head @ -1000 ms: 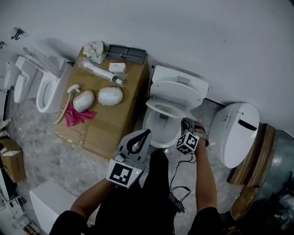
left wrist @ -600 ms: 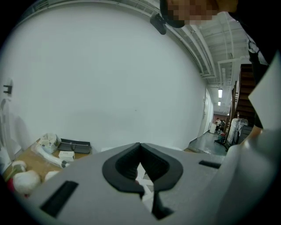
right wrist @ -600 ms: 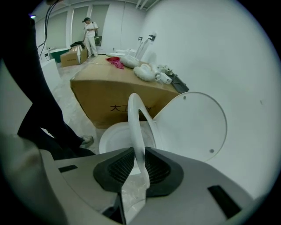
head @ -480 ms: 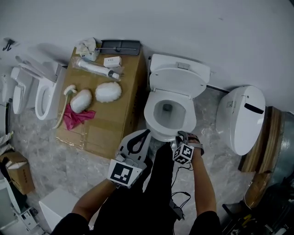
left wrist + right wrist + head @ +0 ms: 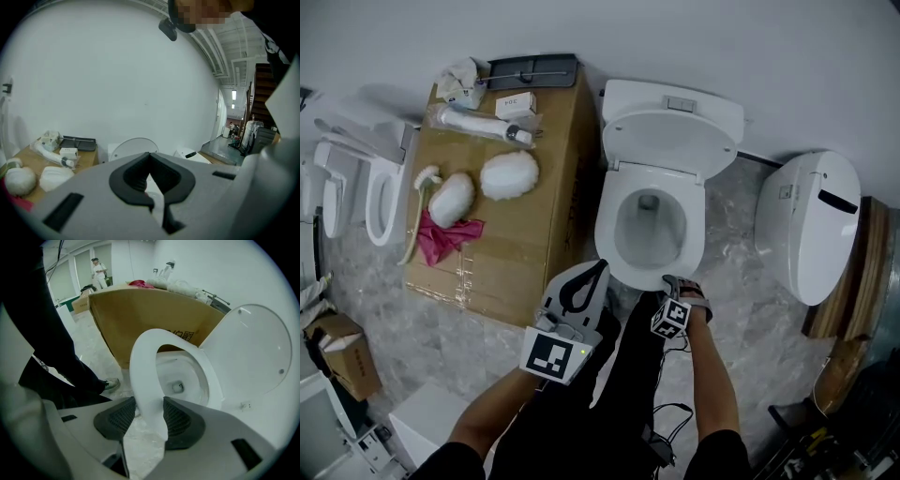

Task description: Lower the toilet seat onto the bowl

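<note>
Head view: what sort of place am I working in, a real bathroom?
Most likely a toilet showroom or storeroom, not a home bathroom: the open toilet has a closed toilet on one side, more toilets on the other, and a large cardboard box holding loose items.

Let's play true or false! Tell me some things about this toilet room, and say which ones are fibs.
1. The toilet lid stands open. True.
2. The toilet seat leans up against the lid. False: it lies down over the bowl.
3. A pink cloth lies on the cardboard box. True.
4. The left tool is holding something. False: its jaws are together with nothing between them.
</note>
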Action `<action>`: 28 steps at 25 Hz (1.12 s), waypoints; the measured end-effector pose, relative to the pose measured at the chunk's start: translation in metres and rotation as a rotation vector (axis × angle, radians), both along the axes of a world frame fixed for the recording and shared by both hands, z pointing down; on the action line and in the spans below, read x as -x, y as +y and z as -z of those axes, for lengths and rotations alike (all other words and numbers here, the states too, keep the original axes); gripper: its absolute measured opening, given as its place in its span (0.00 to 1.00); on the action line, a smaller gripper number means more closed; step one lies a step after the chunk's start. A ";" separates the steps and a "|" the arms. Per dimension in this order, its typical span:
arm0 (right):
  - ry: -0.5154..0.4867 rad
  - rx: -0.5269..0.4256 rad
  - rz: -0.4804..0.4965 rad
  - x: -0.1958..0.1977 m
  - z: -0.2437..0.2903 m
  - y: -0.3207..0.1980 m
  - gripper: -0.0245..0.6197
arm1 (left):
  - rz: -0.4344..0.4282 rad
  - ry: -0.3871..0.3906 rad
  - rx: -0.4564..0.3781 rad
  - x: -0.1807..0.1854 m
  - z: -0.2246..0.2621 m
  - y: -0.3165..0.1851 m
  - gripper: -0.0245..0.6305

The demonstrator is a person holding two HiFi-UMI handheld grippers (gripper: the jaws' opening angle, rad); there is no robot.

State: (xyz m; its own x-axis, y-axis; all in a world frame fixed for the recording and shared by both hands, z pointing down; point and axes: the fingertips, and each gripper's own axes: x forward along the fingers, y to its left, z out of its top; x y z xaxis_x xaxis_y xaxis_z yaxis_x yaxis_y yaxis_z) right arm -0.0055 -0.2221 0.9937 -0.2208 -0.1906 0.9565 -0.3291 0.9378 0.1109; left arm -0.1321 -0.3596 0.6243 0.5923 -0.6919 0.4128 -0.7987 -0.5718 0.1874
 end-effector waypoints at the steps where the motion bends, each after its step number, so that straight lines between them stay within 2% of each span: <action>1: 0.005 0.003 0.000 0.000 -0.011 0.004 0.36 | -0.001 -0.003 0.000 0.000 -0.005 0.000 0.04; 11: 0.068 0.022 0.050 0.004 -0.103 0.021 0.40 | 0.016 -0.027 0.031 0.006 -0.064 0.010 0.04; 17: 0.106 0.050 0.033 0.001 -0.142 0.021 0.44 | 0.022 -0.019 0.064 0.010 -0.084 0.019 0.04; 25: 0.163 0.198 0.044 0.000 -0.156 0.031 0.47 | 0.028 -0.011 0.054 0.015 -0.070 0.018 0.04; 28: 0.103 0.220 -0.037 0.005 -0.136 0.029 0.47 | 0.047 0.000 0.041 0.020 -0.058 0.015 0.04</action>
